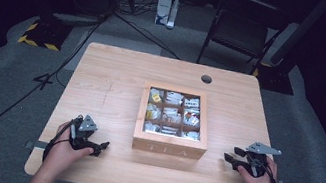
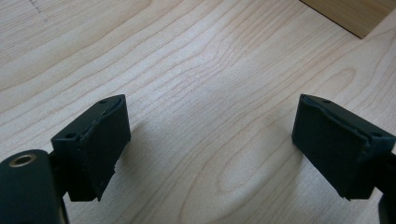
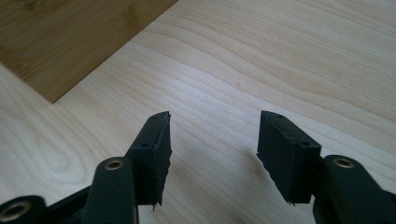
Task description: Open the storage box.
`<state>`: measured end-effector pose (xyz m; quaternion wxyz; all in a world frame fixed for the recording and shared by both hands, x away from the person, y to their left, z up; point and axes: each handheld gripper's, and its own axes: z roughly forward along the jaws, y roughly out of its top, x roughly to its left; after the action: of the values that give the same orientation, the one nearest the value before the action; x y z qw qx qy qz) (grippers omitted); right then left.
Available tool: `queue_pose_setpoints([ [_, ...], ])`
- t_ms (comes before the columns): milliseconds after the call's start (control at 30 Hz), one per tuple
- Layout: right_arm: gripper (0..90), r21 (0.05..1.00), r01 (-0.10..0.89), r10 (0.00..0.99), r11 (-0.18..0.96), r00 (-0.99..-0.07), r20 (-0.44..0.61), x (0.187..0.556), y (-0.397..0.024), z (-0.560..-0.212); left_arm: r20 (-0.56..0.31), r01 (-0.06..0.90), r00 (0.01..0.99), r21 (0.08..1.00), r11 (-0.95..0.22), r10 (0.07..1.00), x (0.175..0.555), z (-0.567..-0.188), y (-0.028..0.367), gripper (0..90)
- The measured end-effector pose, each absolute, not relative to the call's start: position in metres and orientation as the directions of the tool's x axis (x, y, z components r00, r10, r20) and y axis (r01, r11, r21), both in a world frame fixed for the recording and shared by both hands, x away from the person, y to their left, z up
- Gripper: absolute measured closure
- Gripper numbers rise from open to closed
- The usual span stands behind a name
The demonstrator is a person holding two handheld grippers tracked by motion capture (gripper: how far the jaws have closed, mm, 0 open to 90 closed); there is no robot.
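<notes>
Left fingers (image 2: 93, 149): I see my two black pads spread wide, with only bare wood grain between them; they grip nothing.
Left gripper (image 1: 99, 147): I have it low over the near left part of the table, tips pointing toward the box, a hand (image 1: 62, 147) wrapped round it.
Right fingers (image 3: 287, 156): my pads stand apart, narrower than the left pair, bare wood between them; nothing held.
Right gripper (image 1: 232, 155): I have it at the near right, tips aimed left at the box, well short of touching it; a hand (image 1: 256, 181) holds it.
Box (image 1: 168, 148): wooden, "TEA" on its front wall, sitting at the middle of the table between my two grippers. A corner of it shows top right in the left gripper view (image 2: 359, 14) and top left in the right gripper view (image 3: 70, 37).
Box contents: nine compartments with packets (image 1: 171, 115); I can't read them.
Table (image 1: 111, 82): pale wood, a round hole (image 1: 206, 79) near its far edge.
Beyond: a dark folding chair (image 1: 240, 29) on grey floor.
</notes>
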<state>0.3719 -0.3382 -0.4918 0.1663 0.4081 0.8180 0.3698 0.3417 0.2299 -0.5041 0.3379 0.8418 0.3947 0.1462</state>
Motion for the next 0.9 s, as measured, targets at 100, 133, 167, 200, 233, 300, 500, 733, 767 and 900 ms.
queue_pose_setpoints([
  [100,49.2,0.738,0.560,0.794,0.376,-0.605,0.055,0.367,-0.339,-0.489,-0.021,0.566,0.646,0.684,-0.460,0.763,0.342,-0.504,0.230,12.0],
  [133,52.3,0.737,0.571,0.789,0.361,-0.608,0.085,0.363,-0.341,-0.487,-0.018,0.563,0.647,0.685,-0.462,0.762,0.342,-0.504,0.230,12.0],
  [167,55.8,0.736,0.577,0.785,0.356,-0.612,0.100,0.361,-0.342,-0.485,-0.017,0.563,0.647,0.685,-0.463,0.762,0.342,-0.504,0.230,12.0],
  [200,55.8,0.736,0.577,0.785,0.356,-0.612,0.100,0.361,-0.342,-0.485,-0.017,0.563,0.647,0.685,-0.463,0.762,0.342,-0.504,0.230,12.0],
  [233,59.4,0.737,0.576,0.774,0.352,-0.622,0.116,0.359,-0.342,-0.484,-0.016,0.563,0.646,0.685,-0.462,0.763,0.342,-0.504,0.230,12.0],
  [300,63.9,0.743,0.567,0.764,0.355,-0.634,0.120,0.356,-0.342,-0.481,-0.016,0.564,0.645,0.685,-0.462,0.764,0.342,-0.504,0.230,12.0],
  [500,87.6,0.755,0.538,0.729,0.375,-0.674,0.118,0.346,-0.339,-0.468,-0.011,0.562,0.642,0.687,-0.461,0.767,0.343,-0.504,0.230,11.9],
  [733,90.0,0.776,0.499,0.676,0.386,-0.725,0.131,0.337,-0.323,-0.452,-0.014,0.563,0.643,0.686,-0.460,0.766,0.344,-0.504,0.229,11.8],
  [767,90.0,0.776,0.499,0.676,0.386,-0.725,0.131,0.337,-0.323,-0.452,-0.014,0.563,0.643,0.686,-0.460,0.766,0.344,-0.504,0.229,11.8],
  [900,89.9,0.781,0.478,0.643,0.402,-0.755,0.131,0.340,-0.306,-0.446,-0.015,0.567,0.641,0.682,-0.461,0.767,0.344,-0.504,0.229,11.8],
])
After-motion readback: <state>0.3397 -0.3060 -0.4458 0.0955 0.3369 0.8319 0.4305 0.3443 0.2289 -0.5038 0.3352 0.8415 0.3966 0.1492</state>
